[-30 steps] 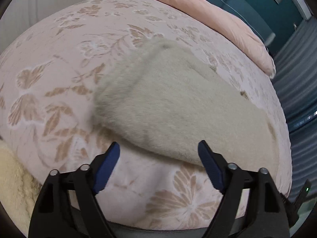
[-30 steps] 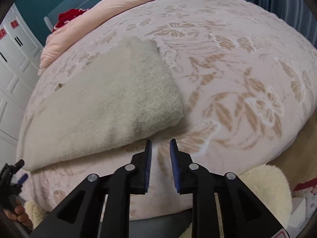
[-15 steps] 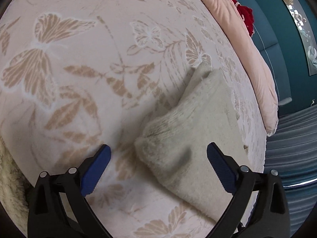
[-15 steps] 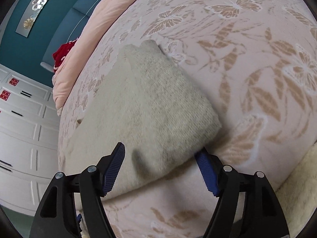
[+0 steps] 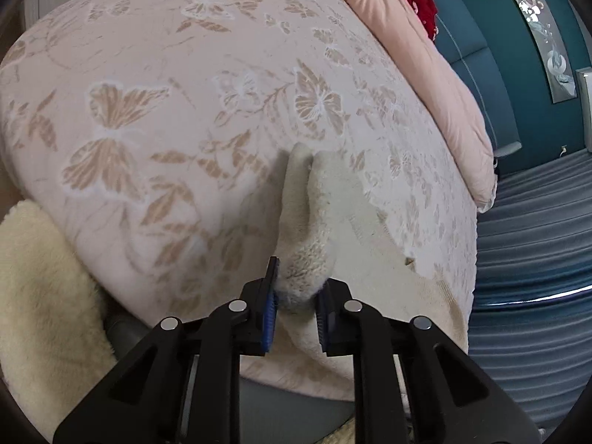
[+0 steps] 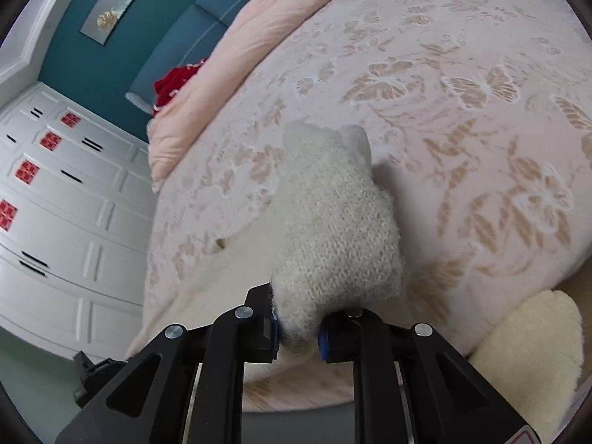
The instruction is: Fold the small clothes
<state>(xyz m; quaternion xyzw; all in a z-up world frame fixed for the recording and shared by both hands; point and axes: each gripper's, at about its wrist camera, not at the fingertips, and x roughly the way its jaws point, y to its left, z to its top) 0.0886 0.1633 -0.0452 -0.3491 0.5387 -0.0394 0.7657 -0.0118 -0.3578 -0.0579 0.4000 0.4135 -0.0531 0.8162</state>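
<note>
A cream knitted garment [image 5: 333, 214] lies folded on a pink bedspread with beige butterfly print [image 5: 155, 85]. My left gripper [image 5: 296, 299] is shut on the garment's near edge, which bunches up into a ridge between the blue pads. In the right wrist view the same garment [image 6: 333, 222] rises in a thick fold. My right gripper [image 6: 298, 331] is shut on that fold's near end. The bedspread [image 6: 462, 92] spreads beyond it.
A peach duvet [image 5: 425, 59] and a red item [image 5: 420, 3] lie at the bed's far side. A cream fluffy rug [image 5: 40, 296] lies by the bed; it also shows in the right wrist view [image 6: 532, 355]. White cabinets [image 6: 59, 199] stand to the left.
Both grippers were open around the garment's corners half a second ago. Now both have closed on the knit and lifted its edge into a bunched fold.
</note>
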